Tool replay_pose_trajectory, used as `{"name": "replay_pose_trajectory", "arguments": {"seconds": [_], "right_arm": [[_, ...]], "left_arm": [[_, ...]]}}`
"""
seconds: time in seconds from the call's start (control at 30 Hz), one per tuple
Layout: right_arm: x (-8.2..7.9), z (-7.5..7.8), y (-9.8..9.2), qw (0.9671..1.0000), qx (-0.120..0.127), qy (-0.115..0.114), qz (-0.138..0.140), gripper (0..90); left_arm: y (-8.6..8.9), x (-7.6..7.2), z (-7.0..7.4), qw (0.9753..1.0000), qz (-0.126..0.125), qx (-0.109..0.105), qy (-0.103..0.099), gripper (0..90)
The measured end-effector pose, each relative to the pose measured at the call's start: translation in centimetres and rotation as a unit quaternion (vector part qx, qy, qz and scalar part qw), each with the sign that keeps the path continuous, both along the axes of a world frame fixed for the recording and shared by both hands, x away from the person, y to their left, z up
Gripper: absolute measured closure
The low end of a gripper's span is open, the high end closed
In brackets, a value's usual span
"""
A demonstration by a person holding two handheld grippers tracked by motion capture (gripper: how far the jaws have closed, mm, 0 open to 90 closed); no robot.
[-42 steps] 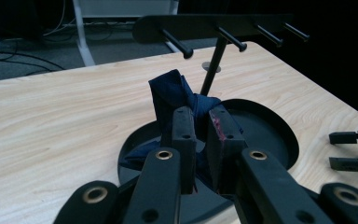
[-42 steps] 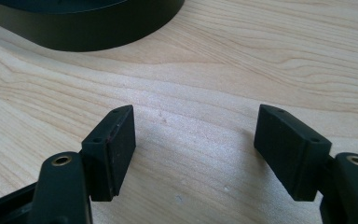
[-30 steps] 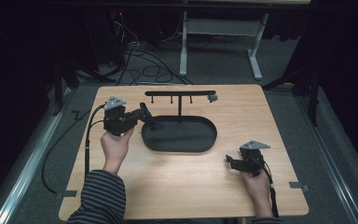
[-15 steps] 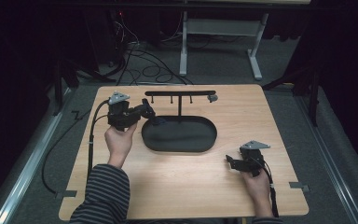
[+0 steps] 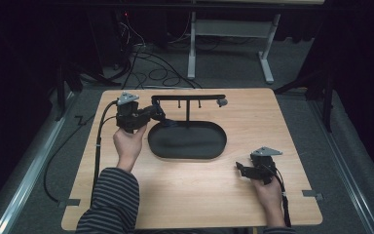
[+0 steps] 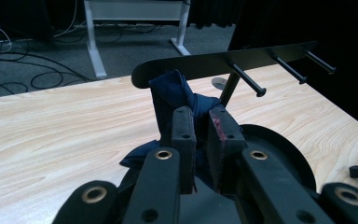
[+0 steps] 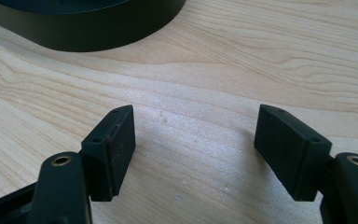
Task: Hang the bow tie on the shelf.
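Dark navy blue cloth piece (image 6: 175, 95), soft and crumpled, bunched upright. Pinched between tongs of left gripper (image 6: 199, 122), lower folds trailing onto left end of black oval tray (image 5: 187, 140). Top sits just beside left tip of black peg rack bar (image 6: 205, 65).

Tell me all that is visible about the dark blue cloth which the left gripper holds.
The dark blue cloth looks like soft, matt fabric, bunched into folds. The left gripper is shut on it, its two black jaws pinching the cloth between them. A crumpled peak stands up above the jaws, just in front of the left end of the black rack bar; whether it touches the bar cannot be told. The rest hangs down toward the black oval tray. In the high view the cloth lies at the tray's left far edge.
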State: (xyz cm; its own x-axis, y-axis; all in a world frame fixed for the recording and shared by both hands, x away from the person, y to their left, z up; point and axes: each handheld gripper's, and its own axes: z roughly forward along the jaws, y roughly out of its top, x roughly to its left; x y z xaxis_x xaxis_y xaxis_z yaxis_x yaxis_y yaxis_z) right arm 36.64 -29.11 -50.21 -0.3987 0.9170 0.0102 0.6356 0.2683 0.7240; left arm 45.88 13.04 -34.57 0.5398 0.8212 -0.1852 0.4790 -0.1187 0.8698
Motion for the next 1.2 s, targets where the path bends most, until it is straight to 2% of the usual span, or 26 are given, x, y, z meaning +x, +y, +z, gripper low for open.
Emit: {"name": "replay_pose_trajectory", "arguments": {"seconds": [0.13, 0.67, 1.0, 1.2], "right_arm": [[0.0, 0.0, 0.0, 1.0, 0.0, 0.0, 0.0, 30.5], [0.0, 0.0, 0.0, 1.0, 0.0, 0.0, 0.0, 30.5], [0.0, 0.0, 0.0, 1.0, 0.0, 0.001, -0.001, 30.5], [0.0, 0.0, 0.0, 1.0, -0.001, 0.0, 0.001, 30.5]], "left_arm": [[-0.2, 0.2, 0.1, 1.0, 0.003, -0.009, -0.001, 82.0], [-0.7, 1.3, 0.6, 0.9999, 0.011, -0.008, -0.002, 81.3], [-1.1, 1.8, 0.3, 0.9998, 0.011, -0.017, 0.001, 79.7], [-1.1, 1.8, 0.2, 0.9999, 0.009, -0.009, 0.001, 77.7]]}}
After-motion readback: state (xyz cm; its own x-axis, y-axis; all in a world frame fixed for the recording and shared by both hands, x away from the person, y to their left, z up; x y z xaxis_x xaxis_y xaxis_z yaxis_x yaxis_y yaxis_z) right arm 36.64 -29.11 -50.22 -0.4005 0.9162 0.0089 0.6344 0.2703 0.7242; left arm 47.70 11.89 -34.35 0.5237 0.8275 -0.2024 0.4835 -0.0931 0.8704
